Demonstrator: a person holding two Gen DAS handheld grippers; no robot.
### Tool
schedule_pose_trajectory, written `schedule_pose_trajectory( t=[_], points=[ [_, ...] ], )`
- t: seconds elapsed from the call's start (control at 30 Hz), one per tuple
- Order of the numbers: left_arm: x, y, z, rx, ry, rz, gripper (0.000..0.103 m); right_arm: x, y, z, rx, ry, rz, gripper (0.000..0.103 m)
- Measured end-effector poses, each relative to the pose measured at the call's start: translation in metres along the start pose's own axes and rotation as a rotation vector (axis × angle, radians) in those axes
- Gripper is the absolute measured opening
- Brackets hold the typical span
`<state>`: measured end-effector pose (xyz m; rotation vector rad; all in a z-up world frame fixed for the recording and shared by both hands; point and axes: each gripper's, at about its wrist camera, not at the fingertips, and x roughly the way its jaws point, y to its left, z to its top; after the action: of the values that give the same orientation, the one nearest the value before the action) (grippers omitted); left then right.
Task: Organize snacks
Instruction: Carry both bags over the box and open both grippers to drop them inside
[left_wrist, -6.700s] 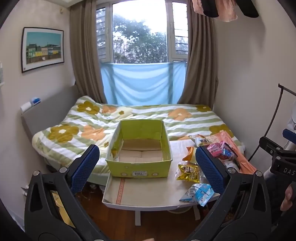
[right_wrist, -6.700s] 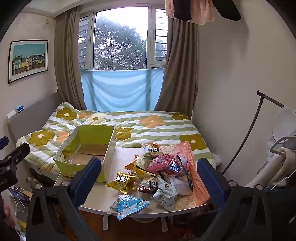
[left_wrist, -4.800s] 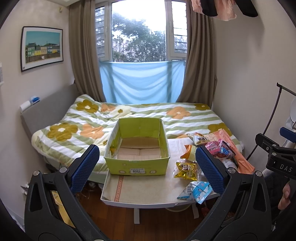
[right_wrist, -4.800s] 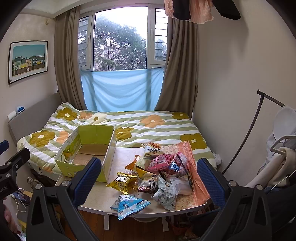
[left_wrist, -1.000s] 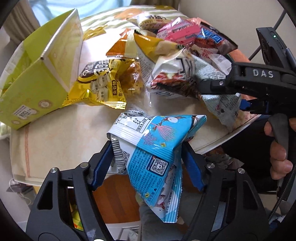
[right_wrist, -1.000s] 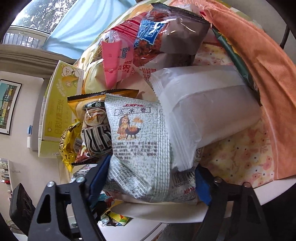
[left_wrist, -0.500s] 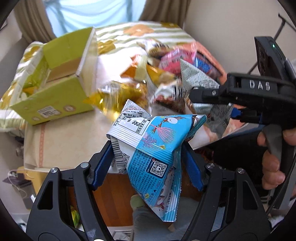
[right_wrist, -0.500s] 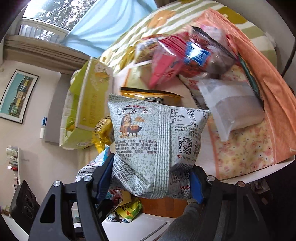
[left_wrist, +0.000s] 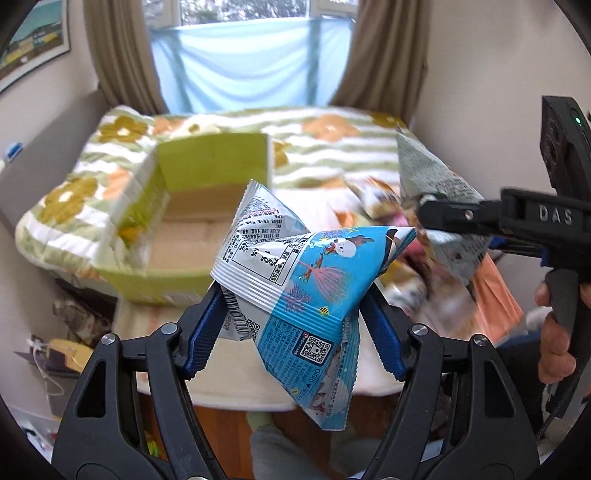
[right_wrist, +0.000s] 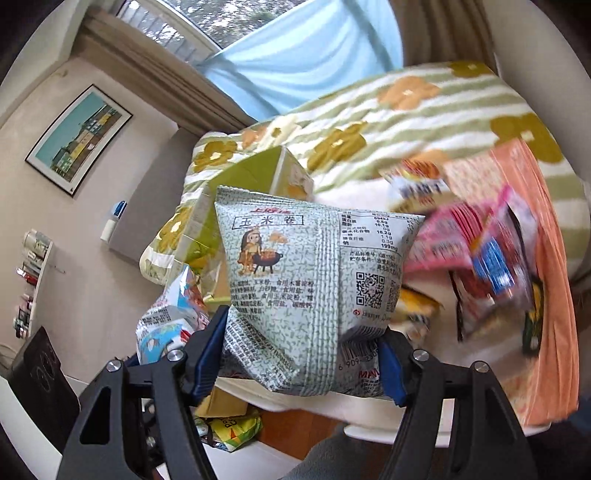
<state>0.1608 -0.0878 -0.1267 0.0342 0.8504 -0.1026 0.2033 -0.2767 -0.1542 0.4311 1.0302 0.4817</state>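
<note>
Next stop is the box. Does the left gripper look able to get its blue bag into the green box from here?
Probably yes: the left gripper holds the blue bag, and the green box looks open-topped and unobstructed.

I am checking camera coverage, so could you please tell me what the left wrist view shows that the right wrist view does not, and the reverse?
Only the left wrist view shows the green box's cardboard floor and the hand gripping the right gripper.

Only the right wrist view shows the grey-green bag's printed face and a wall shelf.

Both show the blue bag, the flowered bedspread and the loose snack pile.
</note>
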Motion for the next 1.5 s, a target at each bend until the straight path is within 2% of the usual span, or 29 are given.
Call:
schedule_pose_trajectory(
  t=[0.1,0.27,0.57,0.67,0.7,0.73,0.8,1.0,1.17,1.43,1.47,1.5],
  points=[
    [0.008,0.032,0.021,-0.009,-0.026,0.011,0.069,0.012,0.022,0.018,-0.049,-0.016,-0.007,0.066],
    [0.031,0.09,0.051,-0.013,-0.015,0.007,0.069,0.053,0.063,0.04,-0.091,-0.025,-0.036,0.066],
    [0.103,0.169,0.083,0.049,0.102,-0.046,0.07,0.13,0.111,0.062,-0.018,-0.006,-0.093,0.066],
    [0.125,0.184,0.085,0.096,0.138,-0.063,0.078,0.148,0.117,0.064,0.009,-0.005,-0.123,0.066],
    [0.131,0.185,0.086,0.113,0.15,-0.07,0.085,0.153,0.118,0.064,0.022,-0.004,-0.132,0.066],
    [0.137,0.188,0.087,0.125,0.163,-0.076,0.097,0.156,0.119,0.065,0.034,-0.005,-0.14,0.066],
    [0.144,0.194,0.087,0.13,0.172,-0.081,0.103,0.161,0.12,0.066,0.049,-0.007,-0.162,0.066],
    [0.143,0.216,0.083,0.074,0.19,-0.123,0.103,0.175,0.125,0.067,0.023,0.023,-0.243,0.066],
    [0.132,0.23,0.075,0.032,0.18,-0.089,0.103,0.188,0.134,0.06,-0.081,0.042,-0.334,0.066],
    [0.114,0.238,0.074,0.013,0.136,-0.049,0.102,0.196,0.147,0.056,-0.157,0.006,-0.312,0.07],
    [0.113,0.241,0.074,0.01,0.131,-0.05,0.102,0.196,0.147,0.056,-0.155,0.009,-0.308,0.072],
    [0.111,0.241,0.073,0.007,0.126,-0.049,0.102,0.197,0.145,0.055,-0.139,0.011,-0.299,0.08]
  ],
)
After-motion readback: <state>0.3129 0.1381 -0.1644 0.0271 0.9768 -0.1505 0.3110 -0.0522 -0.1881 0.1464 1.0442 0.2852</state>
